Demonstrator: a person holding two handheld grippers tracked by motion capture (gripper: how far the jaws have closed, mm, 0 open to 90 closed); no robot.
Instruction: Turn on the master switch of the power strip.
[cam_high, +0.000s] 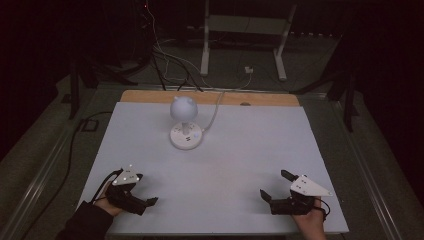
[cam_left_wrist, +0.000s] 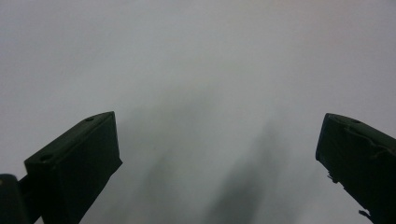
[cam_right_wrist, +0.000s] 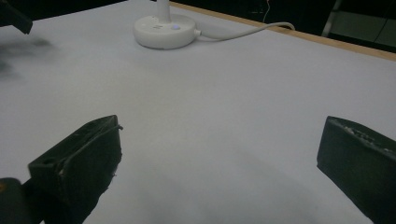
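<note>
Two hand-held claws rest near the person's edge of a white-covered table (cam_high: 150, 210), both gaping wide and holding nothing. The left claw (cam_high: 145, 200) lies at the near left corner, jaws turned toward the table's middle. In the left gripper view its two black jaws stand far apart over bare white surface. The right claw (cam_high: 274, 186) lies at the near right corner, topped by a grey three-cornered plate. In the right gripper view its jaws are also spread wide, with open table between them.

The only thing on the table is a small white desk lamp (cam_high: 184, 120), with a round globe head on a short stem and a flat circular base (cam_right_wrist: 163, 30). It stands upright, well beyond both claws, toward the far edge and a little left of centre. Seen from the right claw, the lamp base sits ahead and to the left. The left claw looks somewhat nearer to the lamp than the right, though both are well apart from it.

A white cord (cam_right_wrist: 243, 31) runs from the base away from the claws, over the table's far wooden edge (cam_high: 260, 99).

Small dark marks and a faint light spot show on the lamp base. No writing or brand can be read.
</note>
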